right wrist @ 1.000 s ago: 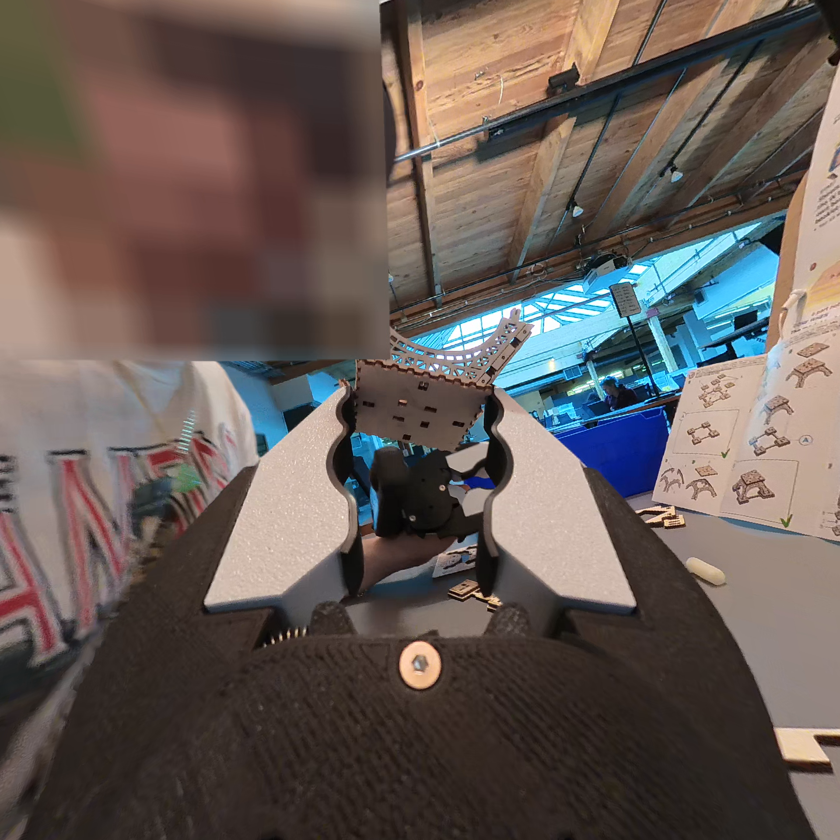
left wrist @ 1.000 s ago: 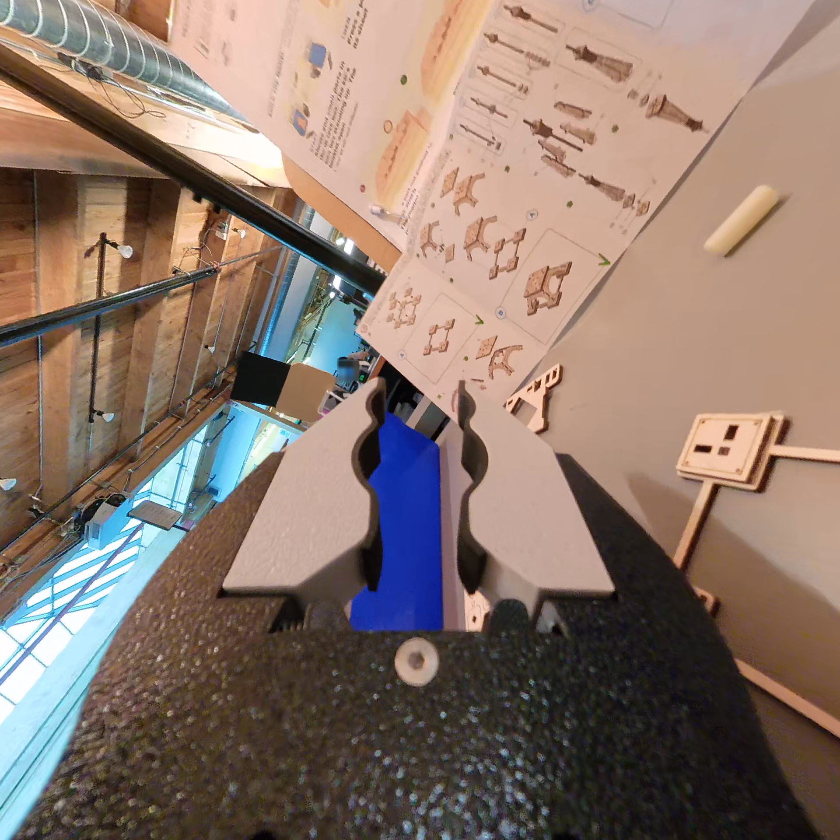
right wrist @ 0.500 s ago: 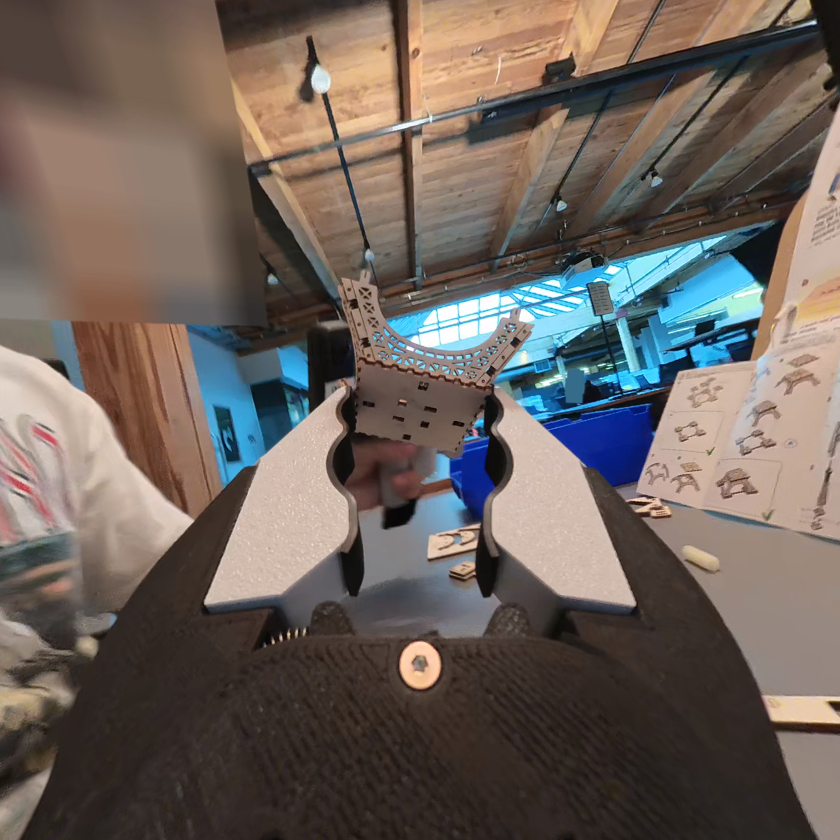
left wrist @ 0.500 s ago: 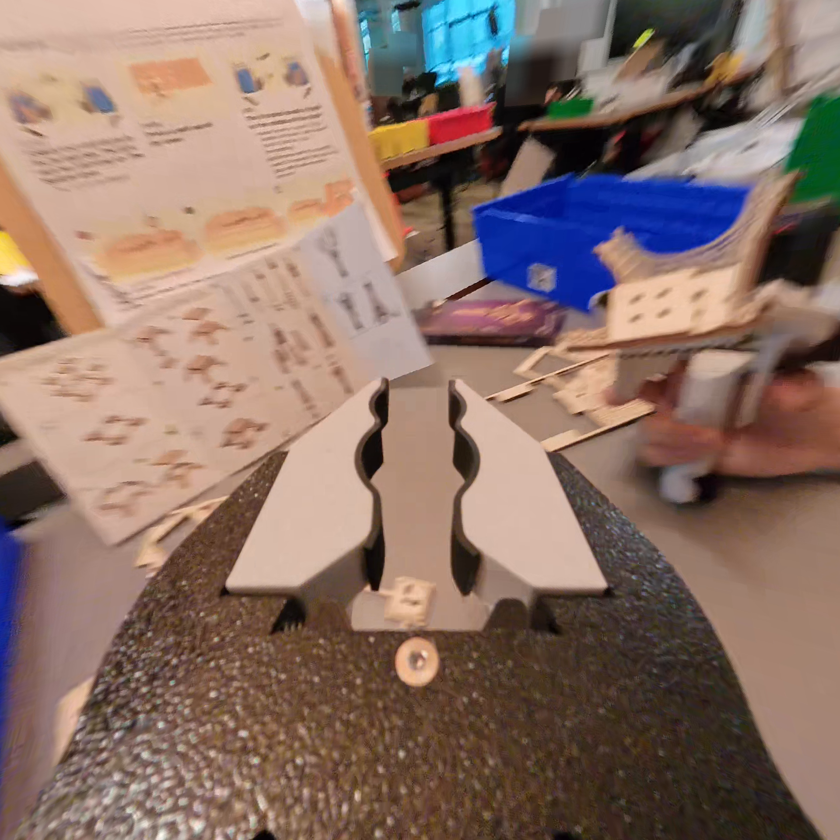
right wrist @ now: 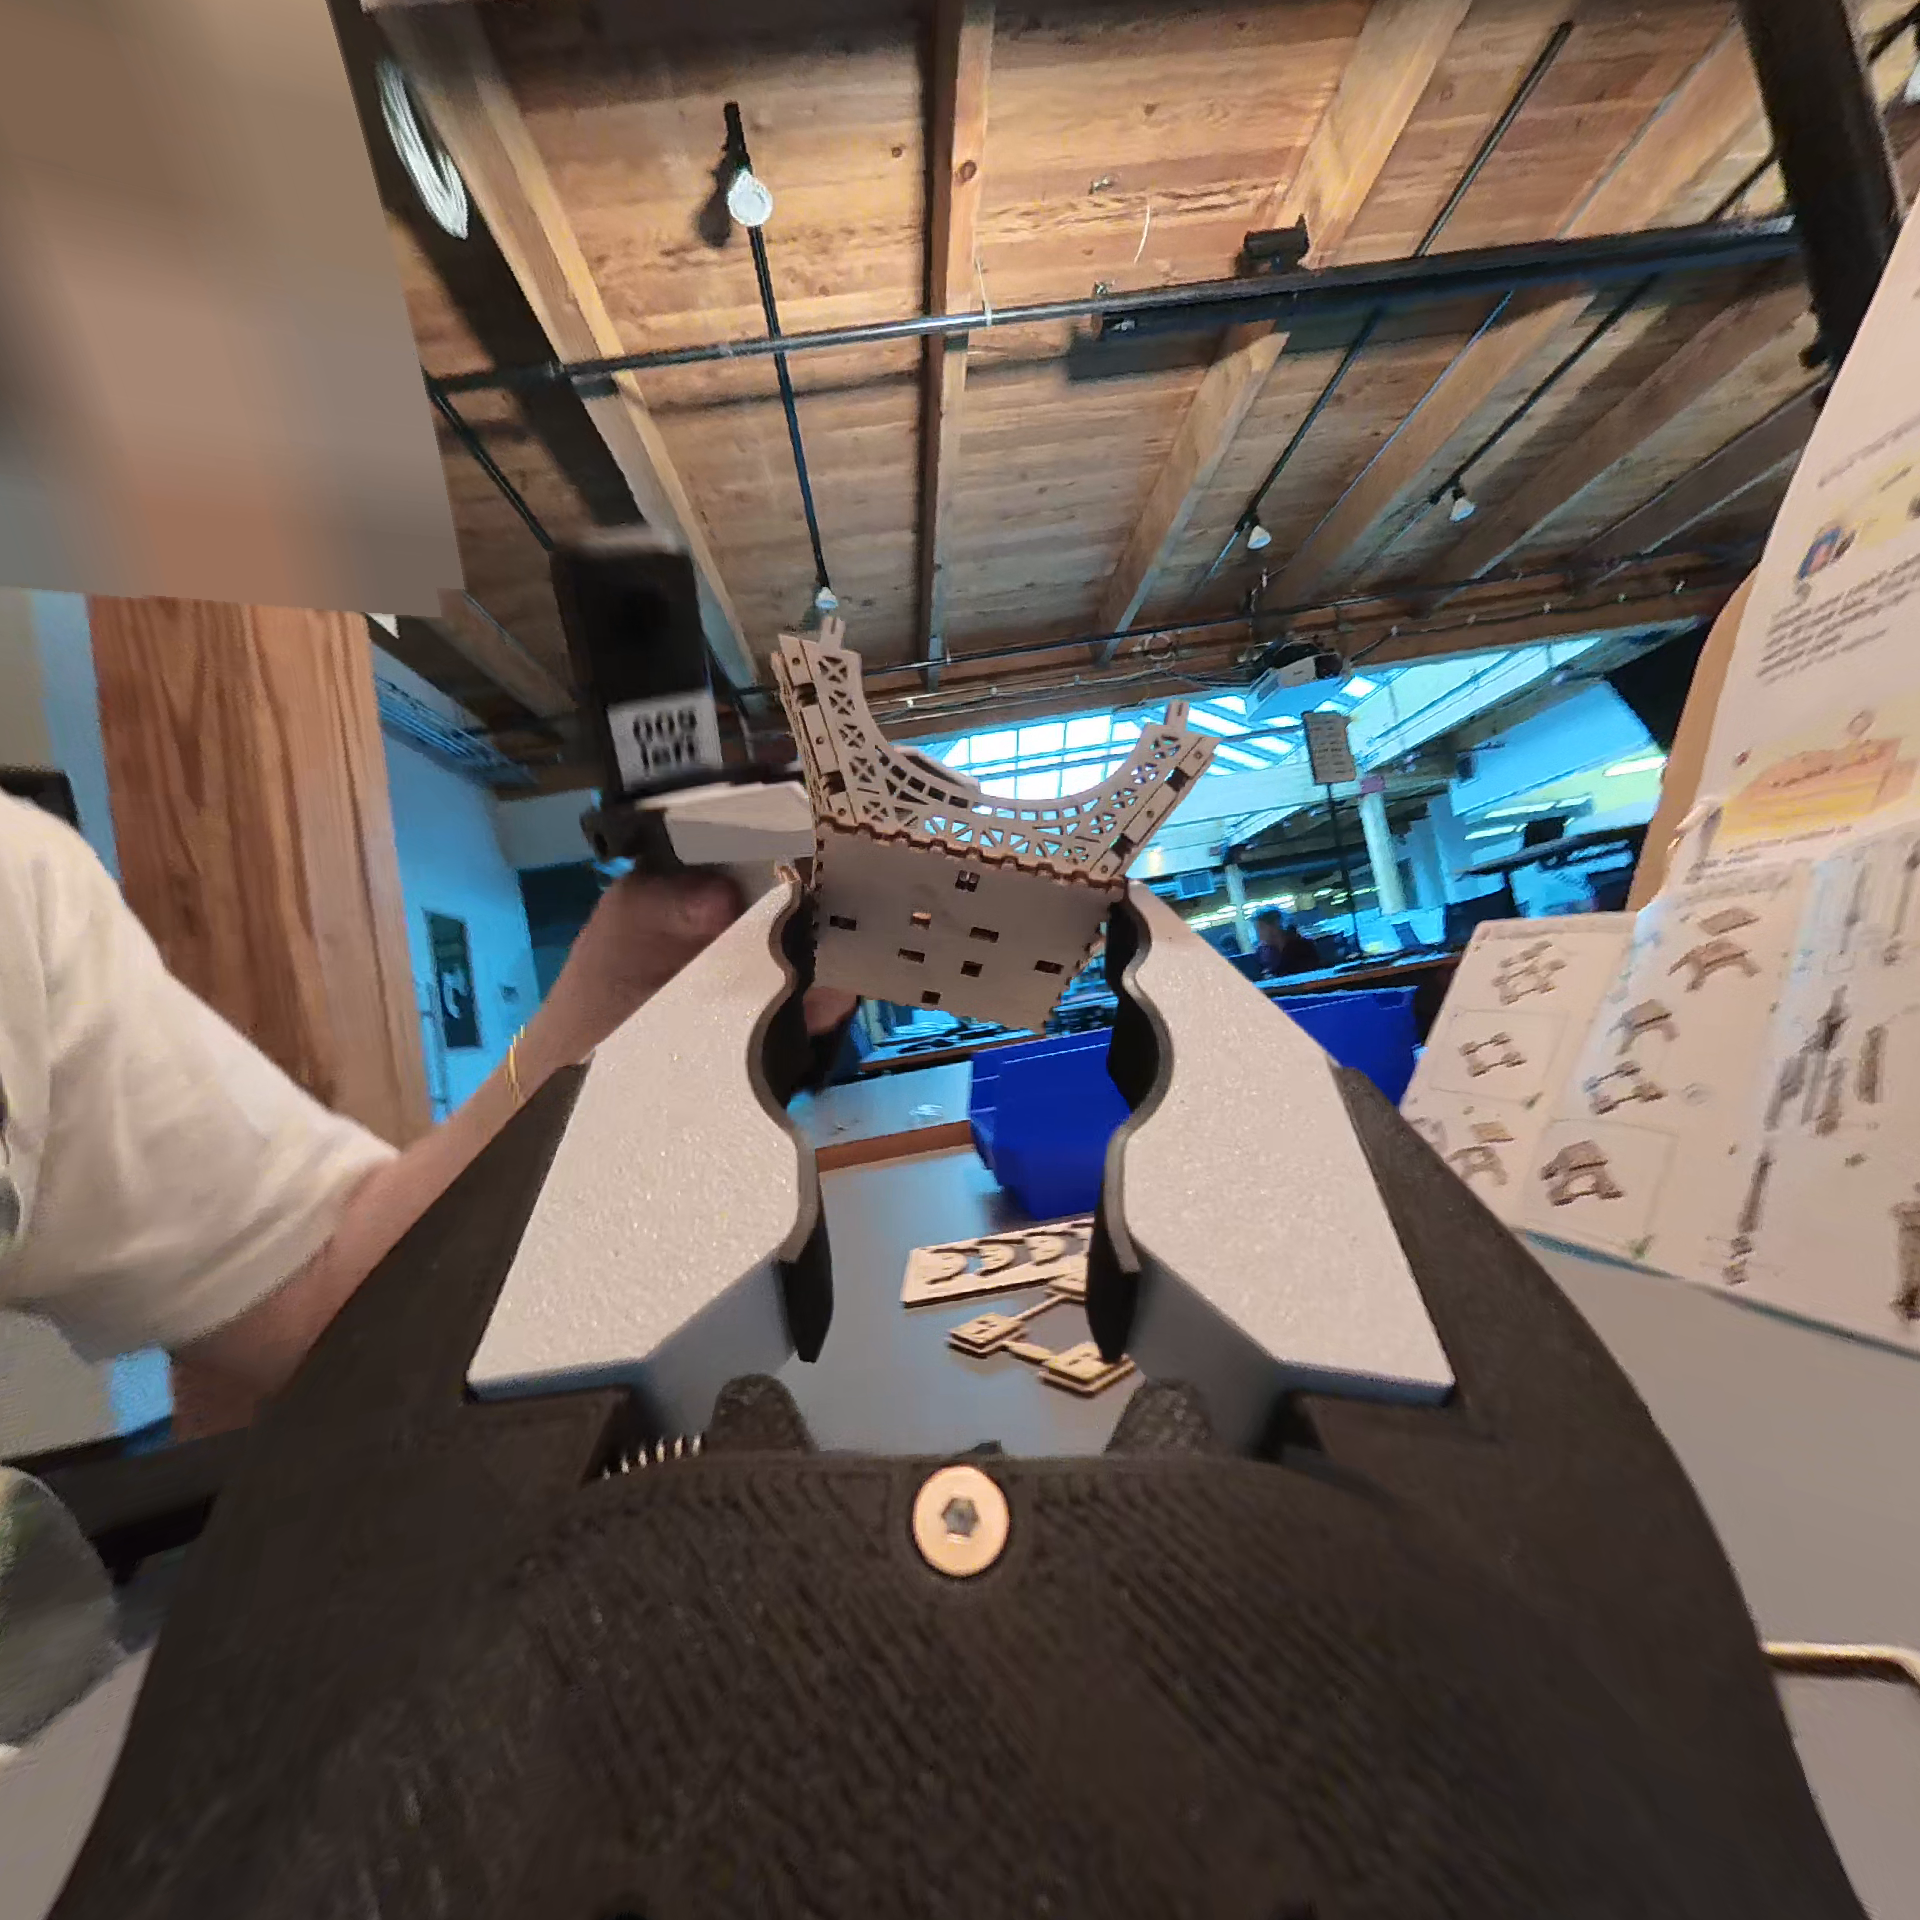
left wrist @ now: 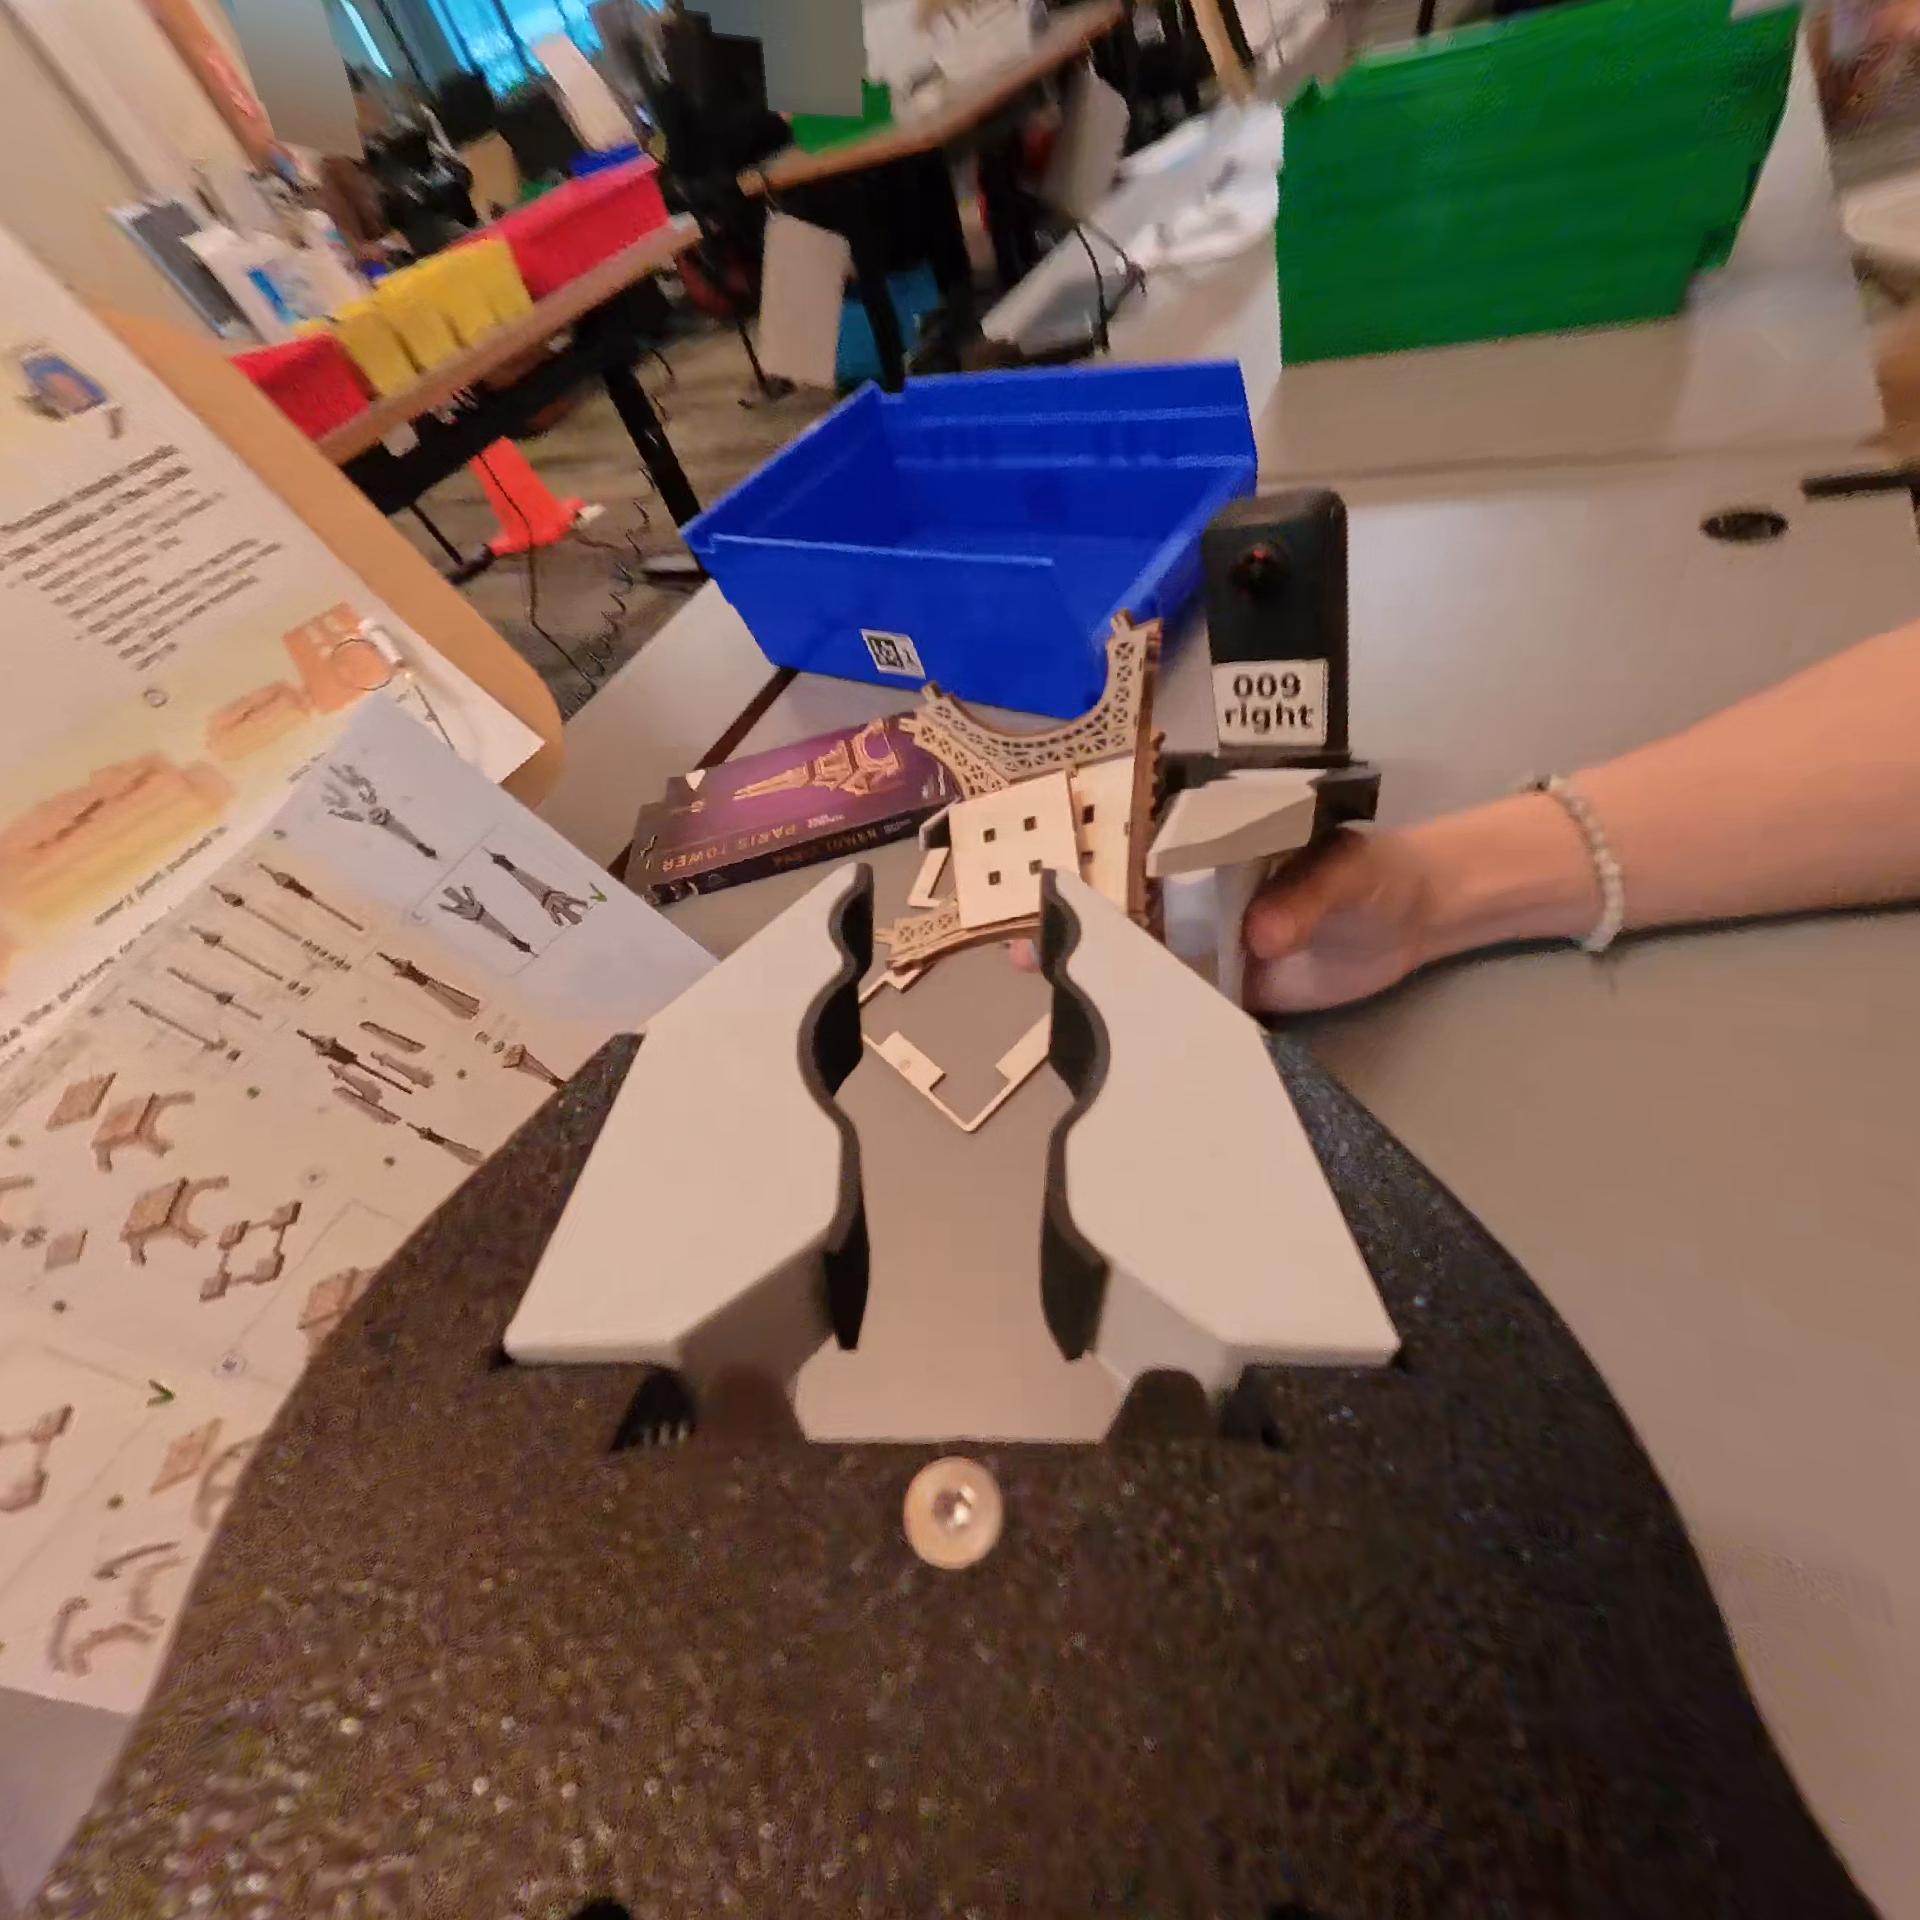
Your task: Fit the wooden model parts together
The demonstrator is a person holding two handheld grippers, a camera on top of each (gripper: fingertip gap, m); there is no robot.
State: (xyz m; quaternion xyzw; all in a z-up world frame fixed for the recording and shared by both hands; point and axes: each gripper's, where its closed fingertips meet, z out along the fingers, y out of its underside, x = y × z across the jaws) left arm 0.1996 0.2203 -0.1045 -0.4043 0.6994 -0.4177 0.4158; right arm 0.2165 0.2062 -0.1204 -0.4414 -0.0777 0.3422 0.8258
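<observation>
A: Left wrist view: where's the wooden tower base [left wrist: 1023,831]?
B: At 12 o'clock, past the empty left gripper [left wrist: 951,914], fingers narrow.
A: Right wrist view?
B: Right gripper [right wrist: 956,925] pinches it (arches up), the nearer one.

The left wrist view looks level along the bench [left wrist: 1558,1195] toward the wooden model [left wrist: 1029,831]; the right wrist view sits close beneath that model [right wrist: 956,914], tilted ceilingward.
</observation>
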